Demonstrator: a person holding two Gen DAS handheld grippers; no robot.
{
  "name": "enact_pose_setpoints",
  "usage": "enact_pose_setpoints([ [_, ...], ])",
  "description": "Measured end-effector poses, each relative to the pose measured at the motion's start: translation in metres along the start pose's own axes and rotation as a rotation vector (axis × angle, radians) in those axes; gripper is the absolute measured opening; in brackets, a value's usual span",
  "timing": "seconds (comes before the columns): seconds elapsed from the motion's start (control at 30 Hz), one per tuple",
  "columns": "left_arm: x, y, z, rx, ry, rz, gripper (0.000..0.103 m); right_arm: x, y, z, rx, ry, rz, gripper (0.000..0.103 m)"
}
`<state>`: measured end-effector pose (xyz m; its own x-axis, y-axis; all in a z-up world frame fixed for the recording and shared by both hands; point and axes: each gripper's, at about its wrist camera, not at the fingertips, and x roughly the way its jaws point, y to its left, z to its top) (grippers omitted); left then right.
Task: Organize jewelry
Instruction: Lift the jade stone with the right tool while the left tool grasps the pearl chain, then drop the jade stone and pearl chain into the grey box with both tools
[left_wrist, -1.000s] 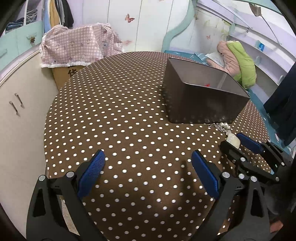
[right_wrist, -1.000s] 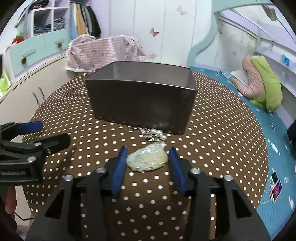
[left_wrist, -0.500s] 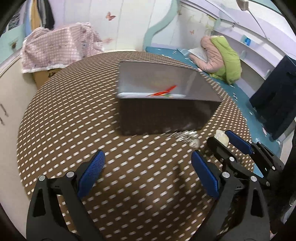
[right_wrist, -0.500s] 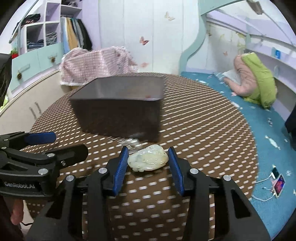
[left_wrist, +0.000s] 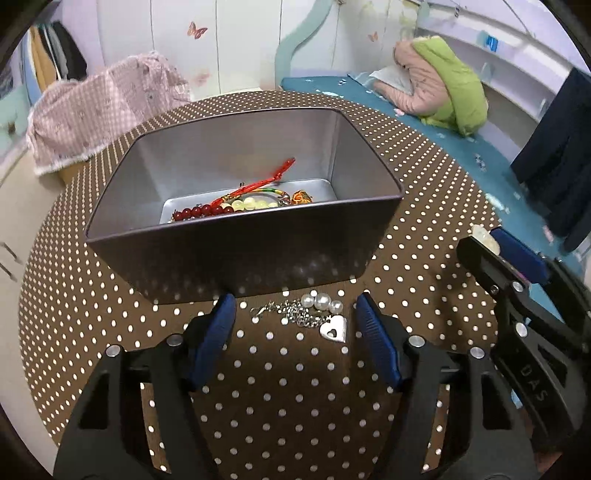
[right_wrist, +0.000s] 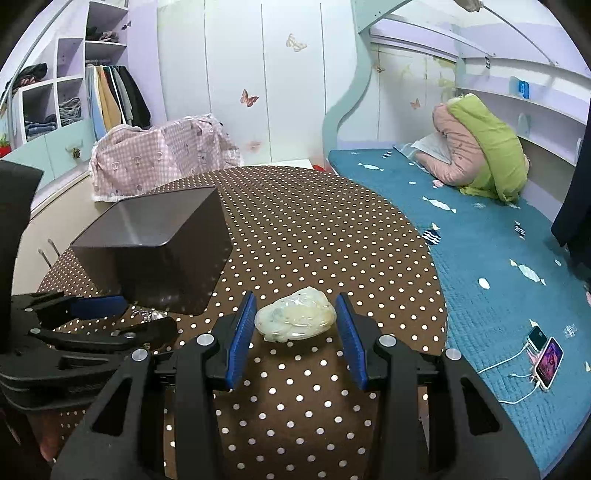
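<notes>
Polka-dot tablecloth (left_wrist: 110, 295) fills both views. Left gripper (left_wrist: 295, 325), jaws closing, frames the pearl-and-heart chain (left_wrist: 314, 314) at lower centre, not yet touching, just below the metal box (left_wrist: 240, 258). Right gripper (right_wrist: 295, 332) is clamped on a pale jade pendant (right_wrist: 295, 319), centre frame.

Black plastic left gripper (left_wrist: 295, 332) — blue ribbed pads, silver screws.

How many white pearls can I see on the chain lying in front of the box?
3. The pearls sit in a row on the silver chain, just above the heart charm, before the box. More may be hidden.
</notes>
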<state>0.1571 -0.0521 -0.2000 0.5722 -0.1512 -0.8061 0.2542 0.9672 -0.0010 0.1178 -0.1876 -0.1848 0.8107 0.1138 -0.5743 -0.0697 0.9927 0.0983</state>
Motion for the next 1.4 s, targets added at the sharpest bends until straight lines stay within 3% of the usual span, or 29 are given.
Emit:
enact_pose_setpoints([
  [0.07,0.000,-0.003,0.000,0.015,-0.010,0.012,0.050,0.004,-0.001,-0.001,0.004,0.011,0.015,0.042],
  [0.13,0.000,-0.004,0.000,0.024,-0.013,0.025,0.031,0.006,-0.001,-0.002,0.007,0.017,0.022,0.042],
  [0.2,0.000,-0.004,0.001,0.028,-0.013,0.038,0.023,0.008,-0.002,-0.002,0.009,0.023,0.033,0.042],
  [0.57,-0.005,0.002,0.001,0.010,-0.021,0.014,0.020,0.006,0.002,0.002,0.003,0.018,0.034,0.042],
  [0.87,-0.033,0.002,-0.001,0.023,-0.091,-0.012,0.020,-0.007,0.019,0.010,-0.042,-0.012,0.025,0.042],
  [1.4,-0.119,0.021,0.019,0.017,-0.306,-0.064,0.021,-0.035,0.047,0.053,-0.119,-0.165,0.017,0.042],
])
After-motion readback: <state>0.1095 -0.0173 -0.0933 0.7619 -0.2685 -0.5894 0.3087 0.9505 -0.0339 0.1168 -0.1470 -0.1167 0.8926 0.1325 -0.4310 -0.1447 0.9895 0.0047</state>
